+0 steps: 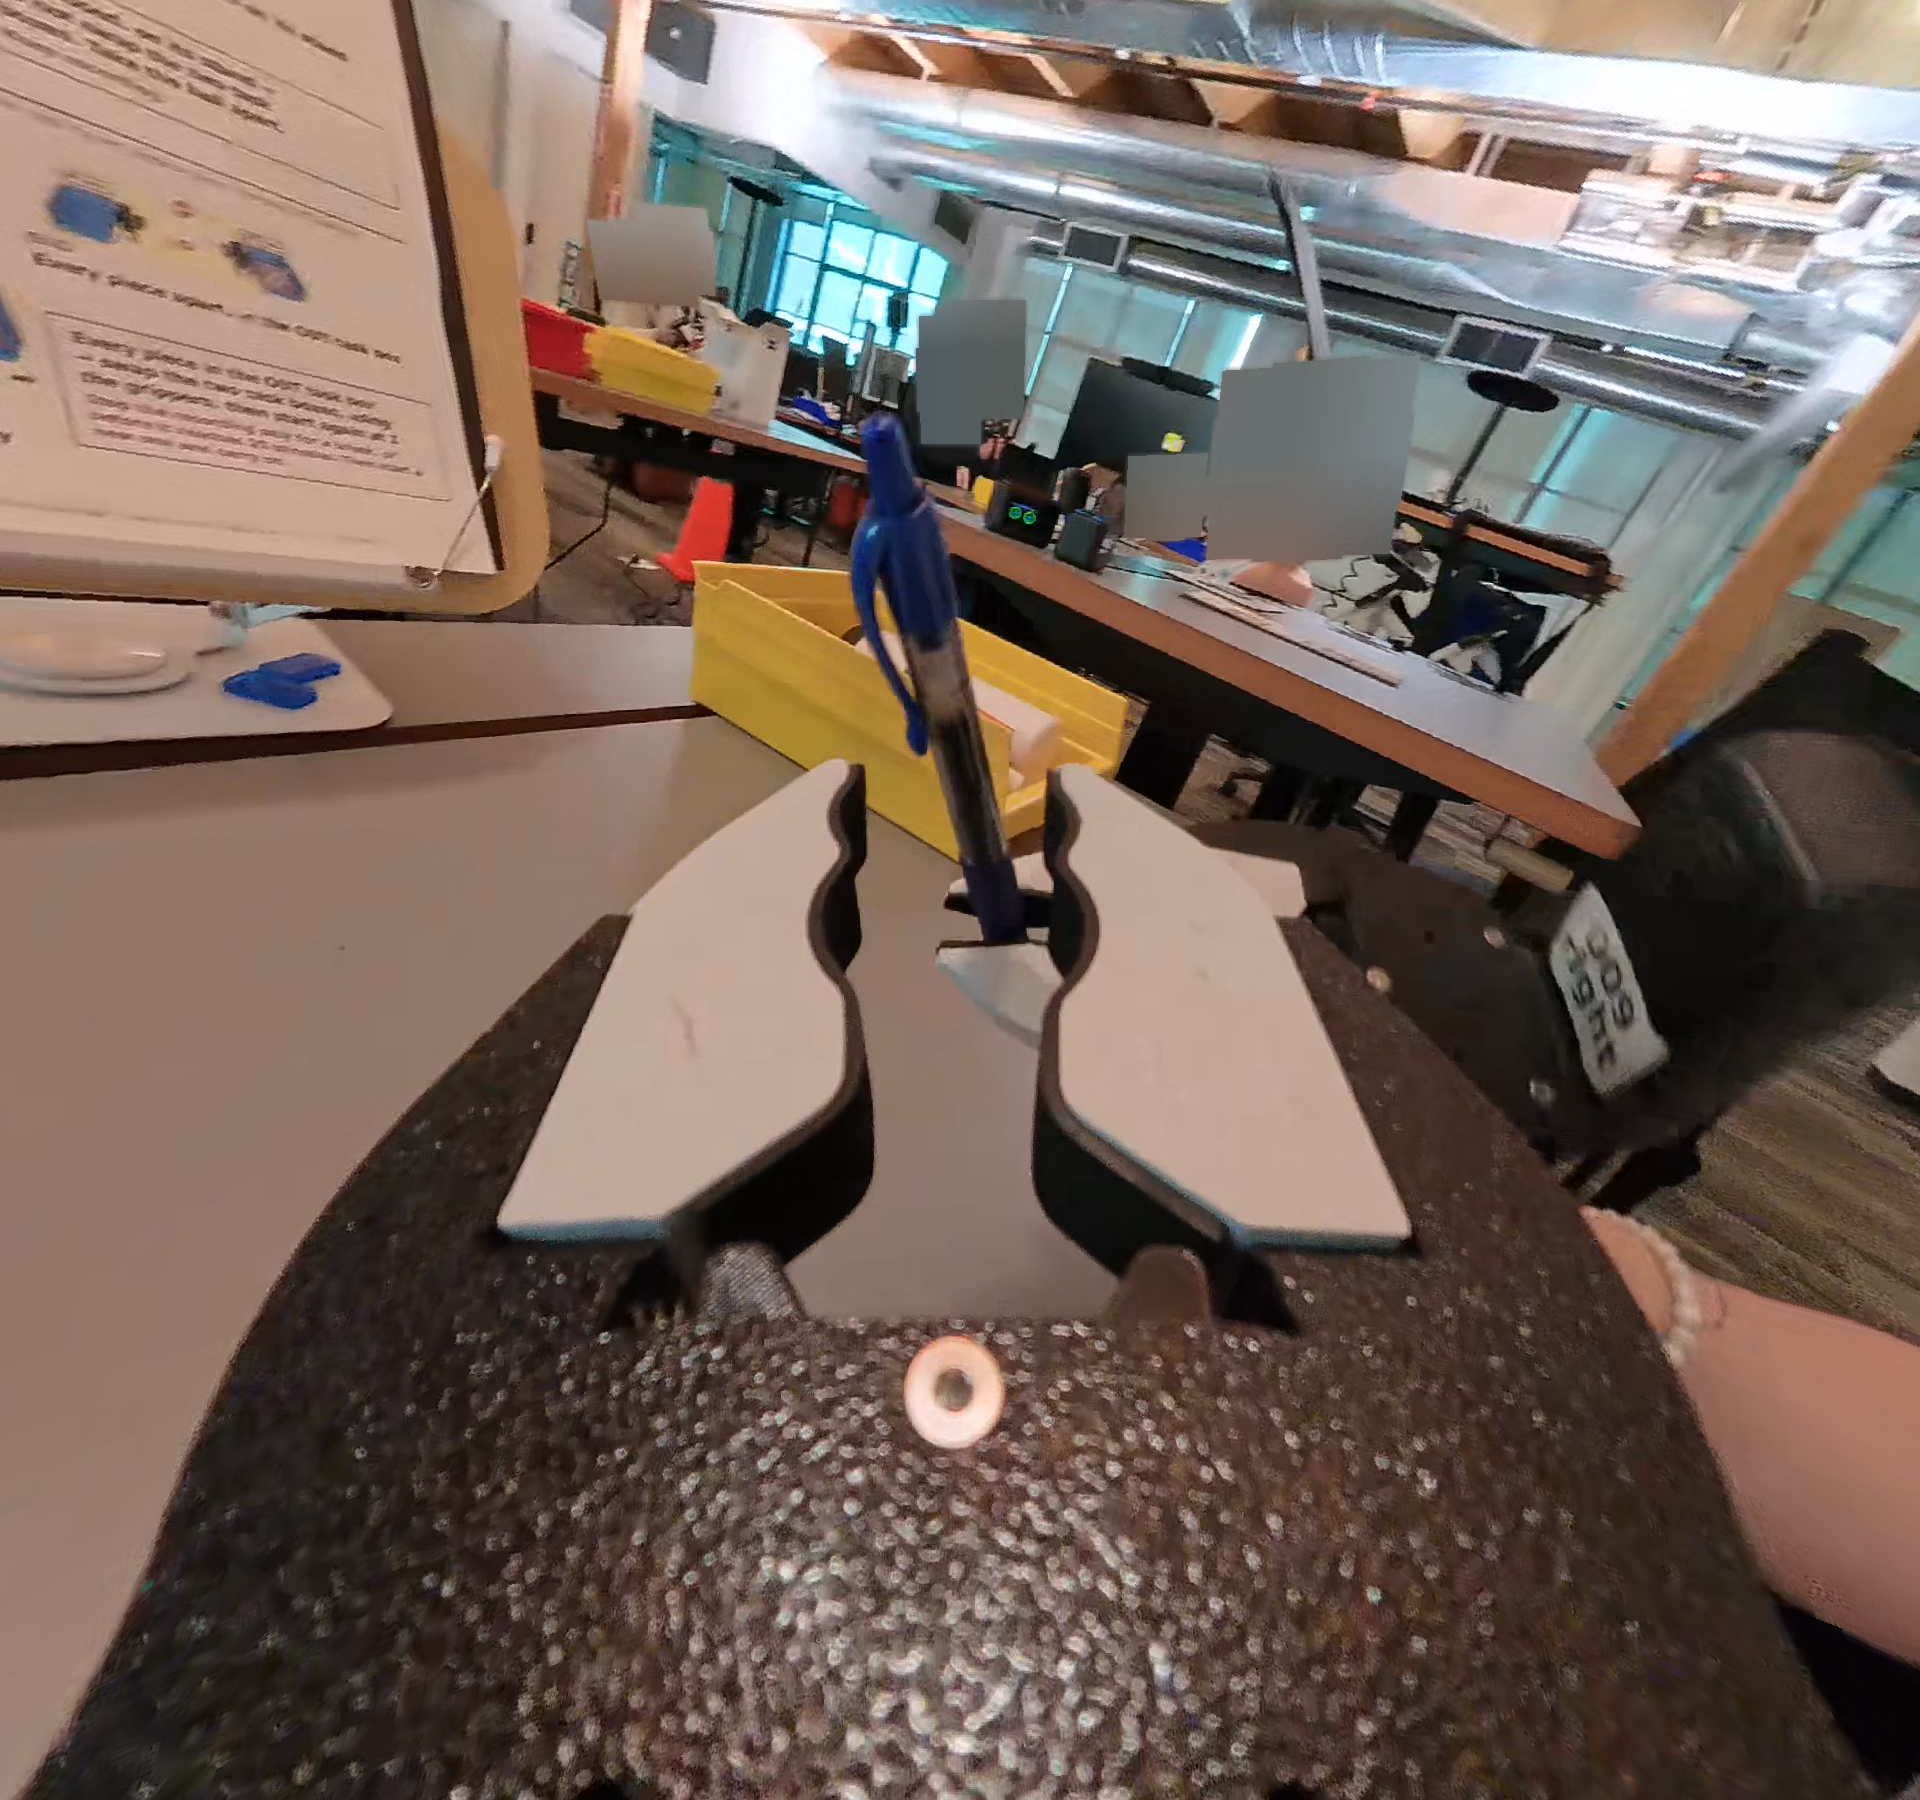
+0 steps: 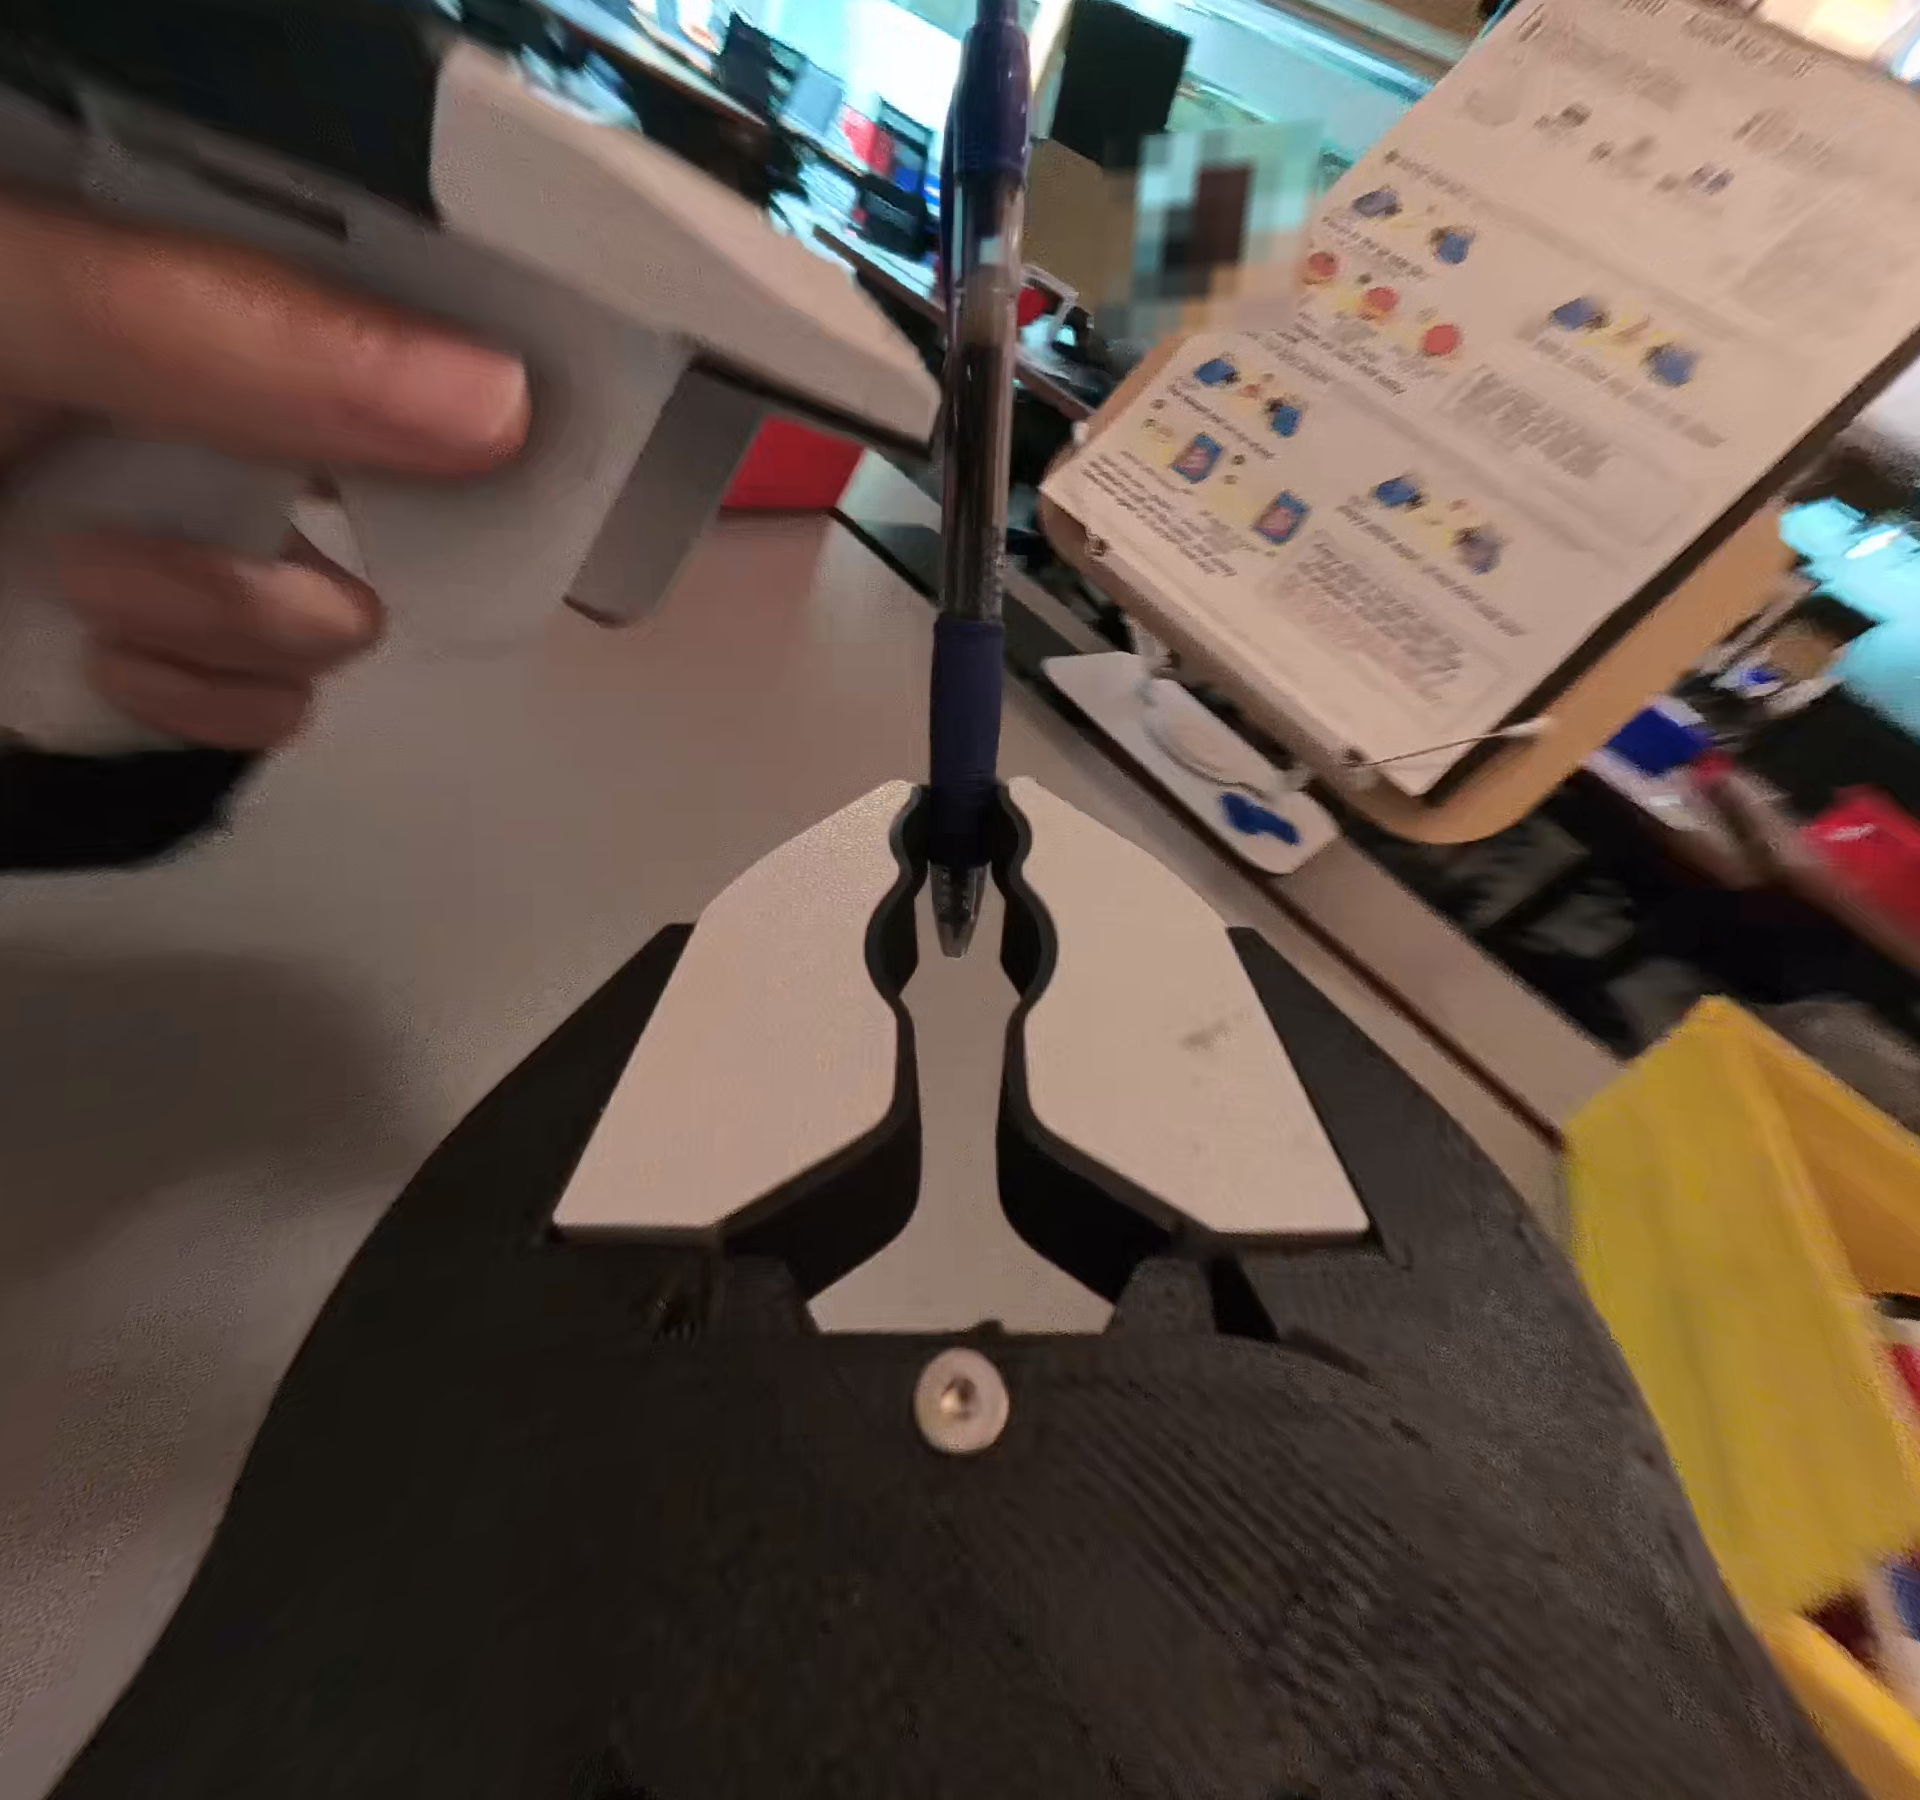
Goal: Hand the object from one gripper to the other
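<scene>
A blue pen stands upright, cap end up. My right gripper is shut on the pen's blue grip section, with the tip poking down between its fingers. My left gripper is open, its fingers on either side of the pen's lower barrel without touching it. In the left wrist view the right gripper shows small just beyond my left fingertips, clamped on the pen's lower end. In the right wrist view the left gripper comes in from the upper left, level with the pen's barrel, held by a hand.
A yellow bin sits on the grey table behind the pen; it also shows in the right wrist view. An instruction sheet on a stand stands at the table's back, with a small blue piece at its base.
</scene>
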The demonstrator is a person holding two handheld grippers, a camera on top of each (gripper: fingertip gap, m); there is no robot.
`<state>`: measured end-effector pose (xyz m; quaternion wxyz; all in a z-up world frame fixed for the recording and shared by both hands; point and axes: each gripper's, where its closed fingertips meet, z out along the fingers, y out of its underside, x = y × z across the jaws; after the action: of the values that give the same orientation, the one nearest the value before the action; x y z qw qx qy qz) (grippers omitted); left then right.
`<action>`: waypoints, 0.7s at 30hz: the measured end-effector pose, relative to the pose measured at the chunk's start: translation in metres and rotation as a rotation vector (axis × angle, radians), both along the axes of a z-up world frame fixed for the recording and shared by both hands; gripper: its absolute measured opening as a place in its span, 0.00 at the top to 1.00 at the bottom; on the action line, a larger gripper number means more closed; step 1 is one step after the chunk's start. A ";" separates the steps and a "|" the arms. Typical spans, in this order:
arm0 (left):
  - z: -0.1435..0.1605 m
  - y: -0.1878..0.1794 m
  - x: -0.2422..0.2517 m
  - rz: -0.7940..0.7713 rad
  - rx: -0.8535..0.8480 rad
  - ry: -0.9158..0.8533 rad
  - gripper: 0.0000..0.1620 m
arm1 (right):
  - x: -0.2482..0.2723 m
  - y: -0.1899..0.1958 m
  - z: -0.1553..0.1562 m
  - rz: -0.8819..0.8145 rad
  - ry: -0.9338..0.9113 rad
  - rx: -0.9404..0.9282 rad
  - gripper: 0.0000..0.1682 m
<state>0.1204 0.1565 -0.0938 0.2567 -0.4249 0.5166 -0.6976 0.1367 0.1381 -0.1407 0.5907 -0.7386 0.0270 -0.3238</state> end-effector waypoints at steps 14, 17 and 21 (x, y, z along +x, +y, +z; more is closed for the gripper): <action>-0.006 0.023 0.002 0.079 -0.138 0.141 0.88 | 0.001 -0.003 0.002 -0.261 -0.514 -0.252 0.93; -0.010 0.026 0.004 0.051 -0.202 0.165 0.89 | -0.001 -0.001 0.000 -0.268 -0.560 -0.284 0.93; -0.013 0.025 0.006 -0.002 -0.244 0.162 0.92 | -0.004 0.006 -0.015 -0.176 -0.426 -0.263 0.92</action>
<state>0.1265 0.1815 -0.1065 0.1600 -0.5074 0.4473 -0.7189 0.1332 0.1444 -0.1556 0.4514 -0.7190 -0.0762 -0.5230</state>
